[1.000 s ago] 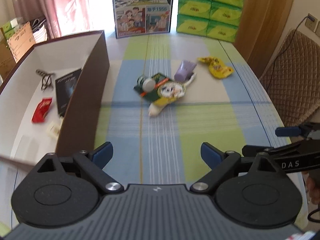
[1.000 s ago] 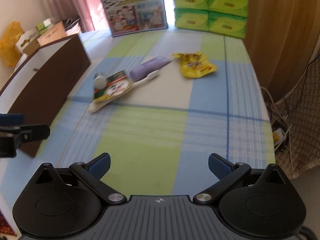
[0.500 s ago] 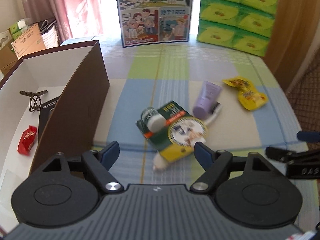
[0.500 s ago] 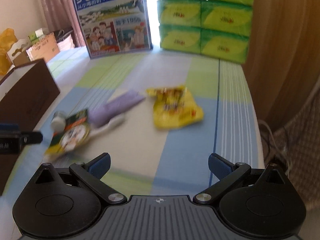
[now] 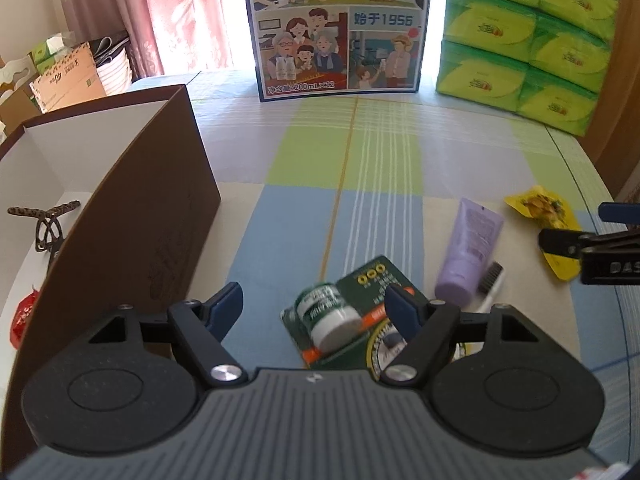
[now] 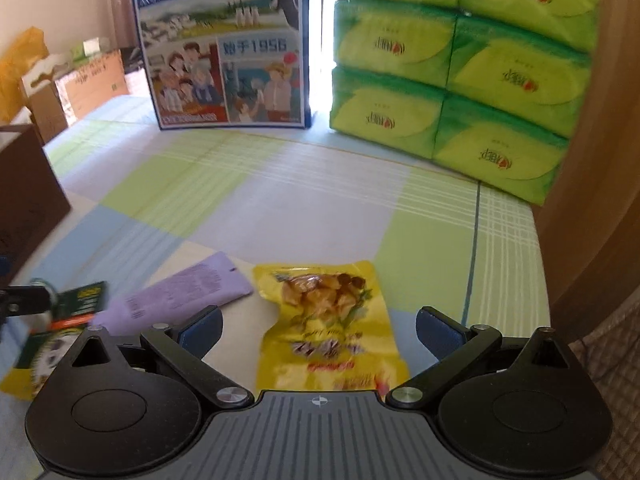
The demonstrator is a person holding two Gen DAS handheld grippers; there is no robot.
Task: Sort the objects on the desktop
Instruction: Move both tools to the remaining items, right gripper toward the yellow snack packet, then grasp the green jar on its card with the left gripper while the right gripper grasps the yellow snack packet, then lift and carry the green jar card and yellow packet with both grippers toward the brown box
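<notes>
My left gripper (image 5: 316, 308) is open, low over a small white-capped green jar (image 5: 330, 316) that lies on a dark green packet (image 5: 372, 292); the jar sits between its jaws. A purple tube (image 5: 470, 250) and a toothbrush (image 5: 490, 284) lie to the right. My right gripper (image 6: 318, 330) is open, with a yellow snack pouch (image 6: 328, 328) between its jaws on the cloth. The tube (image 6: 180, 296) and the green packet (image 6: 80, 304) show to its left. The right gripper also shows at the edge of the left wrist view (image 5: 576, 240).
An open brown box (image 5: 132, 216) with white inside stands at the left; it holds a hair clip (image 5: 44, 224) and a red sachet (image 5: 24, 316). A milk carton box (image 5: 340, 28) and stacked green tissue packs (image 5: 524, 40) stand at the table's far edge.
Both grippers have moved forward and down. The left now has the jar between its jaws; the right now has the yellow pouch between its jaws.
</notes>
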